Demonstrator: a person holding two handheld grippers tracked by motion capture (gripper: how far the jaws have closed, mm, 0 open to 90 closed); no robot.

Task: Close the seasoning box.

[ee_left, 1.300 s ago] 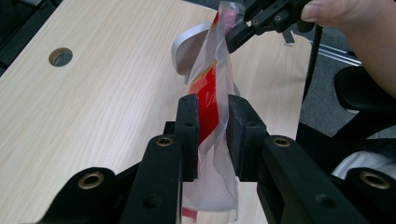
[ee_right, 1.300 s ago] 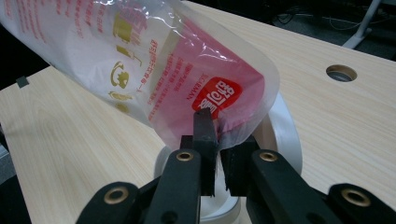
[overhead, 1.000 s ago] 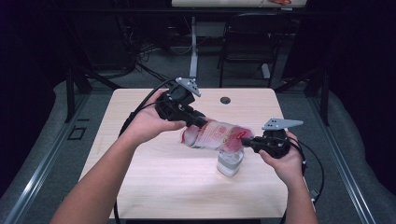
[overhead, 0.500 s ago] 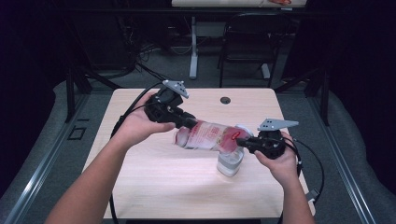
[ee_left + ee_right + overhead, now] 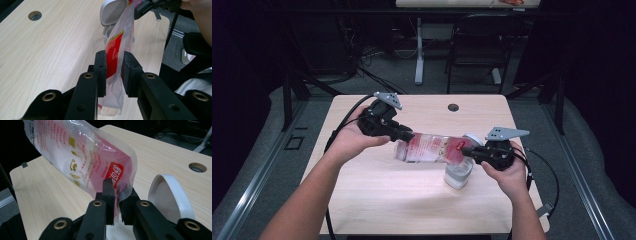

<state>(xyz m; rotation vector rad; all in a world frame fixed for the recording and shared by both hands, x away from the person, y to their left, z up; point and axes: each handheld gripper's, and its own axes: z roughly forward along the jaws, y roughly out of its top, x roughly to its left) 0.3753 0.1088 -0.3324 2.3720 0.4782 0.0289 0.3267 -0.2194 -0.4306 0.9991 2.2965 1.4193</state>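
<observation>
A clear plastic bag with red print [image 5: 432, 148] hangs stretched between both grippers above the table [image 5: 377, 200]. My left gripper [image 5: 404, 136] is shut on the bag's left end; in the left gripper view the pads [image 5: 101, 65] pinch the red and clear film [image 5: 115, 50]. My right gripper [image 5: 467, 151] holds the other end, and its jaws have just been opening a little with the bag's edge [image 5: 82, 162] still pinched between them [image 5: 117, 192]. Under the bag's right end stands a small white container [image 5: 458, 175] with its round lid [image 5: 172, 197] tipped up.
A round cable hole [image 5: 453, 107] lies near the table's far edge. A dark chair [image 5: 477, 45] and a desk leg [image 5: 419, 50] stand behind the table. Black cables trail from both grippers over the table's left and right edges.
My left hand has shifted left and slightly down, pulling the bag's left end with it. The right hand has stayed over the container.
</observation>
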